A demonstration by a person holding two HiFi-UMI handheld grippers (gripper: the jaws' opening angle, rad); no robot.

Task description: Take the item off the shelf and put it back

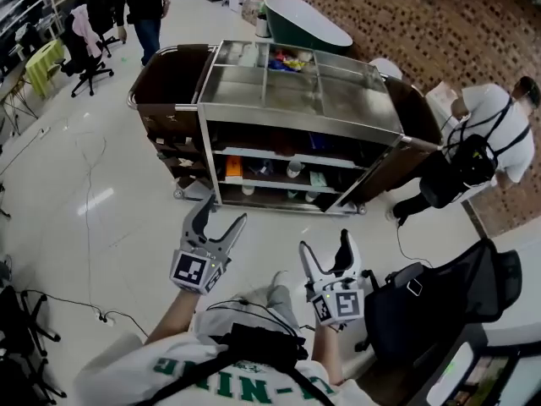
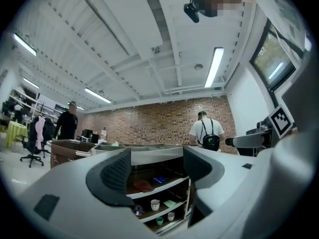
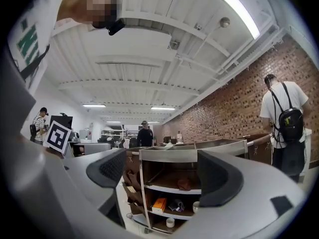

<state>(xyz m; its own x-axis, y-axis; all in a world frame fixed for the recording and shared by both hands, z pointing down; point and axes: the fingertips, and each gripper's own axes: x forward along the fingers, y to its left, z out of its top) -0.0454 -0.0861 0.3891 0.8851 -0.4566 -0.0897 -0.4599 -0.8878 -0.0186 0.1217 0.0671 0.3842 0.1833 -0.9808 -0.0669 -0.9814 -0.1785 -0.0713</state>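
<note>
1. The left gripper [image 1: 224, 211] has its jaws spread wide. Nothing is between them.
2. The right gripper [image 1: 325, 244] also has its jaws spread wide, and it holds nothing.
3. The stainless-steel shelved cart [image 1: 304, 100] stands ahead of both grippers and well apart from each. All the shelf goods lie on its open shelves, and no jaw touches any of them. The views do not show which of the goods is the task's item.
4. The left gripper view frames the cart's shelves between the two jaw pads.
   - The crumpled brown cloth [image 2: 143, 185] and the flat blue packet [image 2: 160, 179] lie on the upper shelf.
   - The white ceramic cup [image 2: 155, 204] stands on the middle shelf.
   - The small green cup [image 2: 159, 221] stands on the lowest shelf.
5. The right gripper view looks at the cart from the other side. It shows the orange cardboard box [image 3: 159, 204] on the middle shelf, ahead and between the jaws. The left gripper view does not show this box.
6. Only the head view shows both grippers together. They are side by side, with the left gripper slightly nearer the cart. This view also shows the cart's divided top tray and the brown fabric bag [image 1: 169, 83] on the cart's end, ahead-left of the left gripper.
7. A person in a white shirt with a black backpack [image 1: 486, 138] is beyond the cart, ahead-right of the right gripper.
</note>
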